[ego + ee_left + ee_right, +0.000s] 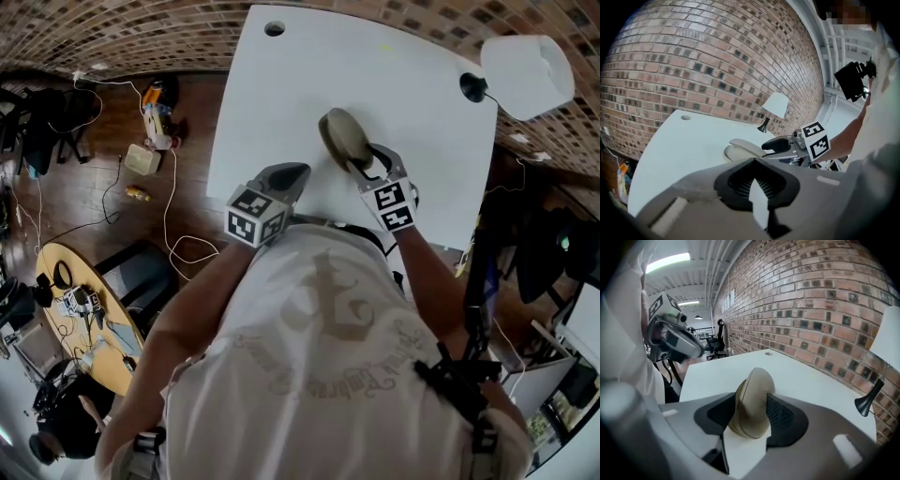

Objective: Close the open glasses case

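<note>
Smooth white tabletop (375, 84) | tan oval clamshell glasses case (342, 137) straddled by right gripper (751, 403), jaws spread | left gripper (754, 161) clenched shut

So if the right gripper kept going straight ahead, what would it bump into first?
The glasses case. It sits between the right gripper's jaws, so probably almost at once.

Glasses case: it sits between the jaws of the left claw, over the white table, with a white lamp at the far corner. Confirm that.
Wrong claw. The glasses case sits between the jaws of the right claw, as the right gripper view shows; the left claw is off to one side of it. The white table and the white lamp at the far corner are as stated.
</note>
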